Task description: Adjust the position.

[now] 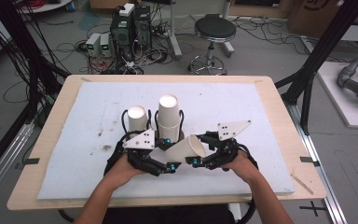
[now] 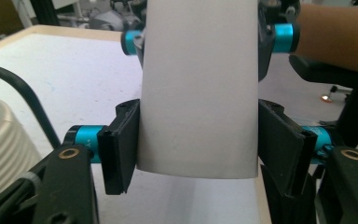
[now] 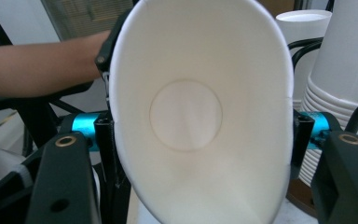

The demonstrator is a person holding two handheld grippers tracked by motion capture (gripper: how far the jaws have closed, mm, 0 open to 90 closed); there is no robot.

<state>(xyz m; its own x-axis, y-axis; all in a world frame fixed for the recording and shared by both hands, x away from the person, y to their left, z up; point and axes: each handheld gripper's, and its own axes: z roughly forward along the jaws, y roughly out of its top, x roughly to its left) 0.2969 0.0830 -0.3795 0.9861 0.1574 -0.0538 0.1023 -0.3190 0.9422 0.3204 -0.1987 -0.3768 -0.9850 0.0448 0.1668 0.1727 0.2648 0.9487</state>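
Paper cup (image 3: pixel 196 116) (base hidden) is gripped by both the left hand-held gripper (image 2: pixel 198 144) and right hand-held gripper (image 3: pixel 200 135).

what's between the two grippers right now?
A single white paper cup, lying on its side, bridges them in the high view: left gripper pinches its base, right gripper its rim.

high view sits above the person's side, looking forward and down over the table (image 1: pixel 270 95). both gripper views ride close, facing opposite ends of one paper cup (image 2: pixel 198 88).
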